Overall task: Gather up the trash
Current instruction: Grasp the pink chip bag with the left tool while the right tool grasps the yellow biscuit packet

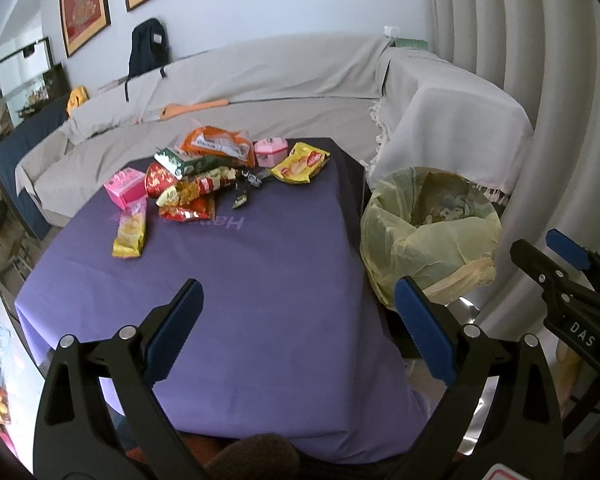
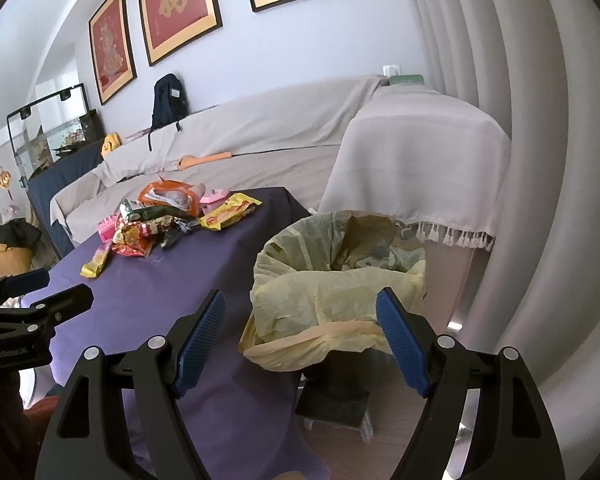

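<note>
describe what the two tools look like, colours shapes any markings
Both match: the left tool and right tool have glossy black plastic arms with triangular cutouts and silver rivets, ending in blue ribbed pads. White lettering reading "DAS" marks the right tool's side in the left wrist view. No cables or sleeves visible.

Cloth-draped sofa (image 2: 260, 136), framed wall pictures (image 2: 180, 8)
</note>
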Demonstrator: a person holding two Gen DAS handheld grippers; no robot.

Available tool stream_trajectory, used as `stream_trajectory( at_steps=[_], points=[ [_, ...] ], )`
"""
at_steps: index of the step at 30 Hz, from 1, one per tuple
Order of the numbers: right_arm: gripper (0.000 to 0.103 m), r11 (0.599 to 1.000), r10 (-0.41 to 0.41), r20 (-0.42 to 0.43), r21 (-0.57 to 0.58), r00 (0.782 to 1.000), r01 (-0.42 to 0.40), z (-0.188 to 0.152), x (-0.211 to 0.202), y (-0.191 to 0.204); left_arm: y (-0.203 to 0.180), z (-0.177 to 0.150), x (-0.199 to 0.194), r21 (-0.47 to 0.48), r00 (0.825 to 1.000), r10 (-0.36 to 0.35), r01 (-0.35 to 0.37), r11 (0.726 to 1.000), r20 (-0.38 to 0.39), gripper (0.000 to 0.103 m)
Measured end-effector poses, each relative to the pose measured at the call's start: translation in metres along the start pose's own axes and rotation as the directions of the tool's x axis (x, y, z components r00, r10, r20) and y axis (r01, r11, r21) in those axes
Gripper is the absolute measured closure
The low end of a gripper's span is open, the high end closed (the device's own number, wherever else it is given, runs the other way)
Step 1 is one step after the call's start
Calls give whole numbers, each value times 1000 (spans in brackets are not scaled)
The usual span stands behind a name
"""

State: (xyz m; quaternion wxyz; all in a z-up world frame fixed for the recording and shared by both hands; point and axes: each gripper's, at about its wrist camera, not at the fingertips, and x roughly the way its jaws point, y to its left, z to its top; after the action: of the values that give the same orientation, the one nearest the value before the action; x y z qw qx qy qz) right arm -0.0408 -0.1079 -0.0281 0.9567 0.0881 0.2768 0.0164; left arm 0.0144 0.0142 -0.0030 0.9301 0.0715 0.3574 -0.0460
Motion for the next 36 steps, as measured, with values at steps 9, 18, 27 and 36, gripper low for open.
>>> stream_trajectory(
  at_steps=[9,18,27,36],
  points=[
    [29,1000,-27,-41,-2,999,27,23,42,8,51,12,33,-55,994,-109,107,993,-32,11],
    [29,992,-11,-108,-128,994,-3,35,96,65,190,20,87,-273,999,12,-1,962,40,9],
    [29,959,45,-167,-268,985,-89,56,151,130,286,12,138,-372,997,3,-31,928,-76,9],
    [29,951,24,-116,-303,993,-58,113,204,156,309,27,174,-431,990,-45,-16,902,-131,33]
  ],
)
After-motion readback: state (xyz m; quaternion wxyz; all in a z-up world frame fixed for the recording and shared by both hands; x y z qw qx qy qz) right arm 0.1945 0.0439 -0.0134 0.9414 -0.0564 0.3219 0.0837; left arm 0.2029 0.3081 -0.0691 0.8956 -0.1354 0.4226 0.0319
